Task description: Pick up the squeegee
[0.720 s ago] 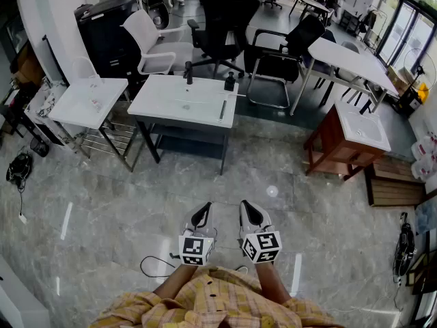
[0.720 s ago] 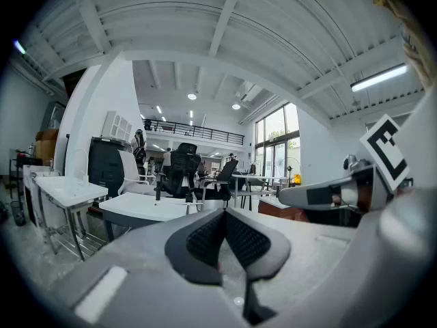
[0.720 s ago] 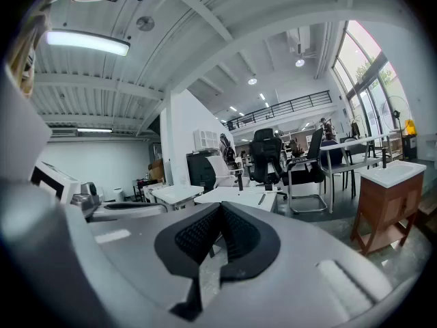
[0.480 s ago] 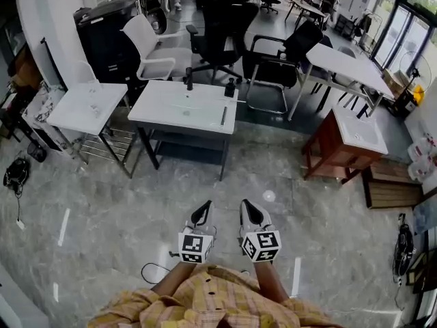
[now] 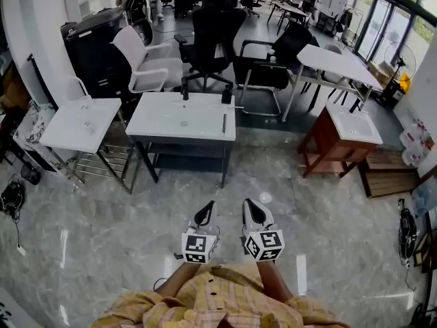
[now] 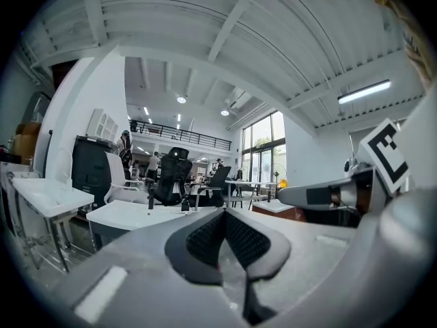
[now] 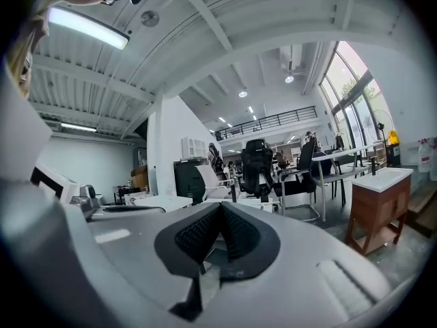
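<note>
The squeegee (image 5: 224, 123), a slim dark bar, lies along the right side of the white sink table (image 5: 171, 125) in the head view, well ahead of both grippers. A black faucet (image 5: 184, 87) and a dark bottle (image 5: 226, 94) stand at the table's back edge. My left gripper (image 5: 203, 214) and right gripper (image 5: 252, 212) are held side by side over the floor, both shut and empty. In the left gripper view the left gripper (image 6: 224, 214) has its pads together, with the table (image 6: 126, 214) far beyond. The right gripper (image 7: 220, 207) looks the same in its own view.
A smaller white sink stand (image 5: 75, 121) sits left of the table, a wooden sink cabinet (image 5: 345, 132) to the right. Black and white office chairs (image 5: 208, 36) crowd behind it. A cable (image 5: 13, 200) lies on the grey tiled floor at left.
The table and furniture have slid lower and nearer in the head view as I moved towards them. Both grippers stay shut, side by side in front of me.
</note>
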A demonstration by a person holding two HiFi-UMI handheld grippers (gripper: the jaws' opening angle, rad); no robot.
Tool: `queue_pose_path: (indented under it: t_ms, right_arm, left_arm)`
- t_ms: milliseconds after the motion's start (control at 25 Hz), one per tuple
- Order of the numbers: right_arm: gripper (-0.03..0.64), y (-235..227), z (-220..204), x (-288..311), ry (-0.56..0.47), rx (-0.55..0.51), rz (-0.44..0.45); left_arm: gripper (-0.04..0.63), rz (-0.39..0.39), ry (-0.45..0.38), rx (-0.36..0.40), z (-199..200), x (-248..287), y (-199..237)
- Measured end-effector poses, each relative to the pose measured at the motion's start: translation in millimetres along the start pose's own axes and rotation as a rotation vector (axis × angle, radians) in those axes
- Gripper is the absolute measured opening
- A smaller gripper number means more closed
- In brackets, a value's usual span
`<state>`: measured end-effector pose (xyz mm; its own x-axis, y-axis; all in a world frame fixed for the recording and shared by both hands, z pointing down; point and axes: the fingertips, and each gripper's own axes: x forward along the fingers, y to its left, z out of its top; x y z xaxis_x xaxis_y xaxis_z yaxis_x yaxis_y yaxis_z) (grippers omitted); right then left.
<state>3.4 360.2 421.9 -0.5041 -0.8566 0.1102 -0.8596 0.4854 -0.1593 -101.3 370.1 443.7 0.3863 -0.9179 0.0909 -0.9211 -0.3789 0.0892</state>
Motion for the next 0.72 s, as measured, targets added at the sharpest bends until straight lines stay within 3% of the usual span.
queue_pose_path:
  t_ms: [320, 720]
  right_arm:
    - [-0.003, 7.1, -5.2, 19.1, 0.019, -0.006, -0.042]
    - [0.0, -10.6, -5.8, 63.0, 0.007, 0.008, -0.048]
  left_arm:
    - [-0.002, -0.012, 0.018, -0.036, -11.4, 1.6, 26.8]
    - [-0.002, -0.006, 0.029, -0.012, -12.0, 37.3, 53.3]
